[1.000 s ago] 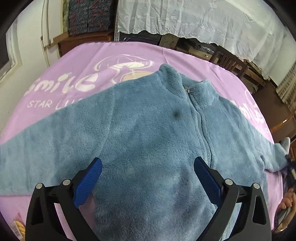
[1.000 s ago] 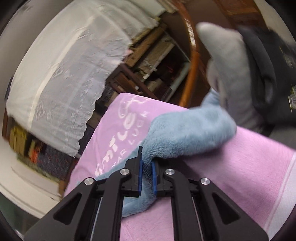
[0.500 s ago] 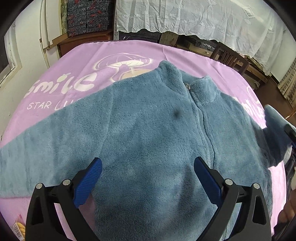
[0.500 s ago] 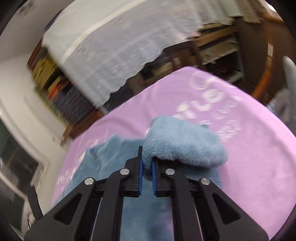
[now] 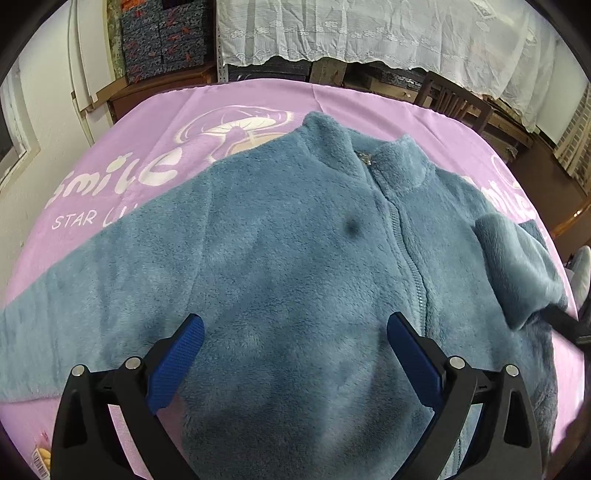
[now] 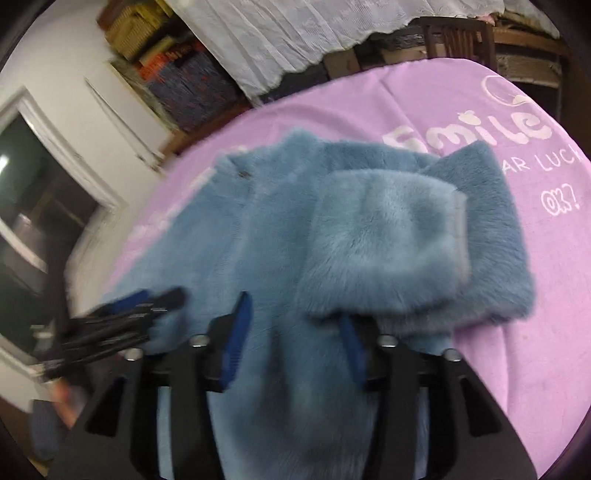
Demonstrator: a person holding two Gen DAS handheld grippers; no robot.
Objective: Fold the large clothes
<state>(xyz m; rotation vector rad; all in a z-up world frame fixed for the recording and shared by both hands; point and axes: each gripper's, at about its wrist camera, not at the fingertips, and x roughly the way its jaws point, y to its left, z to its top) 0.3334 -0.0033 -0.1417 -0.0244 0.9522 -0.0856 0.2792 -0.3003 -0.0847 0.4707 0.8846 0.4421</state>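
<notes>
Surface: lilac "Smile" cloth (image 5: 258,99) covers the worktop.
Jacket: blue fleece jacket (image 5: 295,258) lies flat, sleeve (image 6: 384,236) folded over.
Room: white lace curtain (image 5: 369,33), wooden chair (image 5: 454,96).
Left gripper (image 5: 295,345): wide, empty.
Right gripper (image 6: 293,336): opening, releasing the sleeve.

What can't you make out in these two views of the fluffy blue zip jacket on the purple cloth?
- Hem of the fluffy blue zip jacket: left wrist view, cut off at the bottom edge behind the open left gripper.
- Left sleeve cuff: same view, runs past the left edge.
- Right gripper, jaws opening: whether one pad touches the folded sleeve; blurred.
- Purple cloth lettering: partly covered.
</notes>
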